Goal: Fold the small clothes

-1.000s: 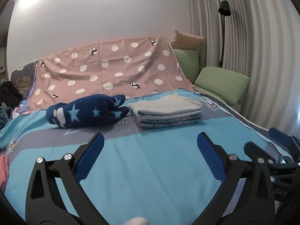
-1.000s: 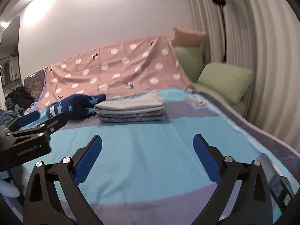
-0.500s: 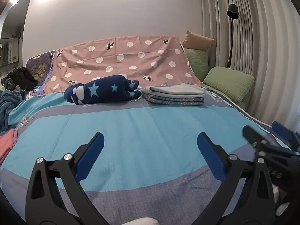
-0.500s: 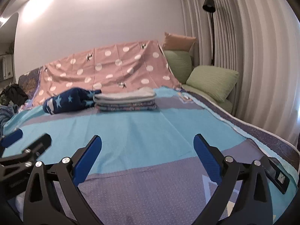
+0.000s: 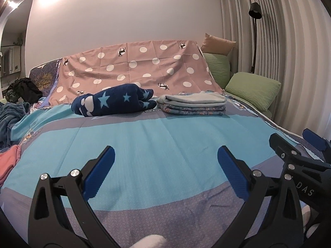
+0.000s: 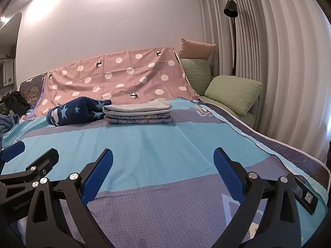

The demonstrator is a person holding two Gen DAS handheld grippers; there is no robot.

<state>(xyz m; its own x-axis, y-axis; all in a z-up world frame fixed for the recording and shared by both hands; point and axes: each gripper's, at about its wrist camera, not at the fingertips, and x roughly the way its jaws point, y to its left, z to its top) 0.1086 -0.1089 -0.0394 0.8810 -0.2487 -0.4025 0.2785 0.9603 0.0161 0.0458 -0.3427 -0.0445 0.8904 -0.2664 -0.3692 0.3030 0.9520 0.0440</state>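
1. Left wrist view: the left tool [image 5: 165, 173] hovers over the bed [image 5: 165, 144] with its blue pads spread wide and nothing between them. At 12 o'clock, well apart from the tool, a stack of folded clothes [image 5: 191, 105] lies on the blue bedspread, and a rolled navy star blanket [image 5: 113, 103] sits just beside it at 11 o'clock. A pink garment [image 5: 8, 161] lies at 9 o'clock on the bed's edge. The right tool [image 5: 298, 146] pokes in at 3 o'clock.
2. Right wrist view: the right tool [image 6: 163, 174] is likewise wide apart and empty above the bedspread. The stack of folded clothes [image 6: 137, 113] rests at 12 o'clock, the navy star blanket [image 6: 76, 111] touching its left side. Green pillows [image 6: 233, 93] lie at 2 o'clock. The left tool [image 6: 31, 155] shows at 9 o'clock.
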